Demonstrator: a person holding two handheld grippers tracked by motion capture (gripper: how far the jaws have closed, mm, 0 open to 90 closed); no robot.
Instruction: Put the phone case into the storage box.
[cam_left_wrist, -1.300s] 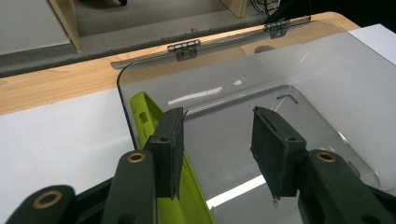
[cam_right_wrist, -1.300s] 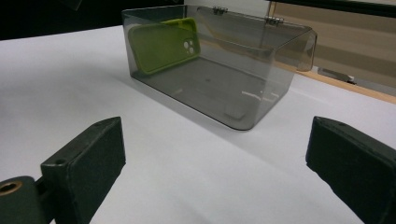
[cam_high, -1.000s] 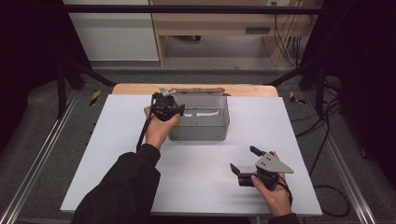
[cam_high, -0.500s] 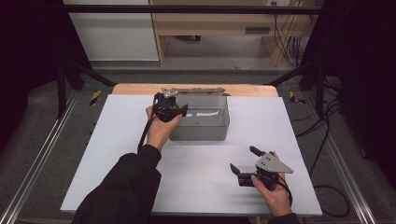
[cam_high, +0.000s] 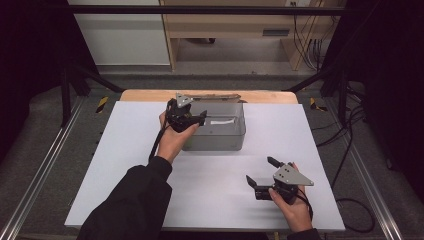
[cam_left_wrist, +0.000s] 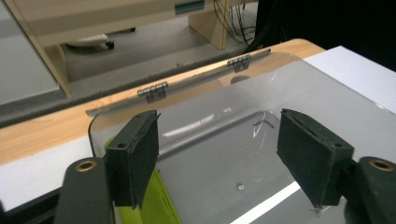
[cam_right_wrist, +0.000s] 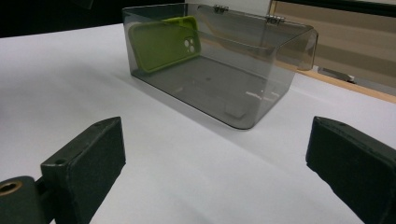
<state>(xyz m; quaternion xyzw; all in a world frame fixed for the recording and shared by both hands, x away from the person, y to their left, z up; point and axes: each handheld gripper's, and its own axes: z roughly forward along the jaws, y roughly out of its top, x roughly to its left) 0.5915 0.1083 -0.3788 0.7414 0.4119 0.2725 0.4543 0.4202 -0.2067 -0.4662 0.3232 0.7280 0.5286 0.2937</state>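
A clear smoky-grey plastic box (cam_high: 216, 134) stands in the middle of the white table, with its hinged lid (cam_left_wrist: 196, 86) folded back. A lime-green phone case (cam_right_wrist: 163, 44) leans upright against one end wall inside it, and its edge (cam_left_wrist: 144, 207) lies below my left jaw. My left gripper (cam_high: 197, 119) hovers over the box's left end, open, with nothing between its pads (cam_left_wrist: 219, 140). My right gripper (cam_high: 259, 170) rests near the table's front right, open and empty (cam_right_wrist: 215, 163), pointing at the box from a distance.
A white strip (cam_high: 222, 120) lies on the box floor. The white mat (cam_high: 125, 165) covers the table, and a wooden edge (cam_high: 145, 95) shows behind it. Metal rails run along both sides, with cables on the floor at the right.
My left gripper has shifted slightly to the right over the box's left end. The right gripper has stayed where it was.
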